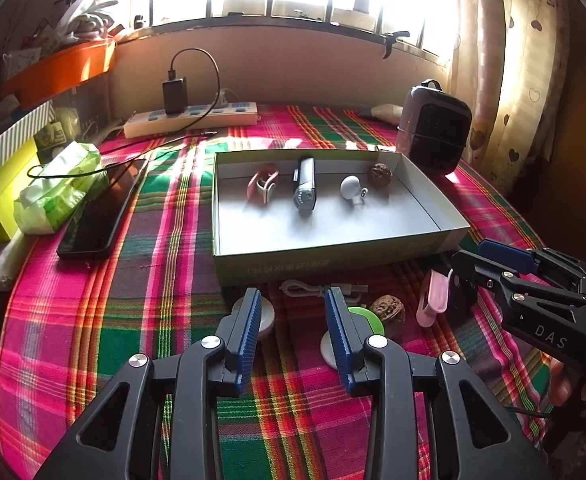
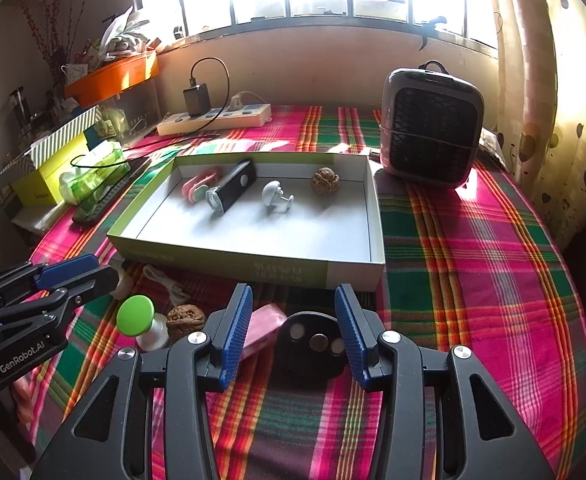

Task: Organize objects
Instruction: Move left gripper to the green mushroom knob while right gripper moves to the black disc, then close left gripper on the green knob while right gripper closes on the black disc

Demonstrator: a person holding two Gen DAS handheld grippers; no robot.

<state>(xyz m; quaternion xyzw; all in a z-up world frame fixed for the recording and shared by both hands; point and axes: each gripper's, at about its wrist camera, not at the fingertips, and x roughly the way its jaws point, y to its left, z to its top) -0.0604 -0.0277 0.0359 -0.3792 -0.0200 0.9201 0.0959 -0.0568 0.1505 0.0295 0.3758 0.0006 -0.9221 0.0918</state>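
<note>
A shallow open box [image 1: 333, 262] [image 2: 229, 258] on the plaid cloth holds a pink clip [image 1: 263, 184], a black-silver light [image 1: 304, 186], a white hook [image 1: 353, 190] and a walnut [image 1: 380, 175]. In front of it lie a white cable [image 1: 313, 290], a white round case [image 1: 267, 316], a green-topped suction hook [image 2: 135, 316], a second walnut [image 1: 389, 311] [image 2: 185, 318], a pink case [image 1: 433, 298] [image 2: 263, 328] and a black round holder [image 2: 313, 340]. My left gripper [image 1: 293, 312] is open above the cloth. My right gripper [image 2: 293, 308] is open, with the black holder between its fingers.
A black heater [image 2: 433, 128] stands at the back right. A power strip with a charger [image 1: 191, 118] lies at the back. A phone [image 1: 101, 210], a tissue pack [image 1: 59, 188] and yellow boxes [image 1: 1, 192] are on the left. The table edge runs along the right.
</note>
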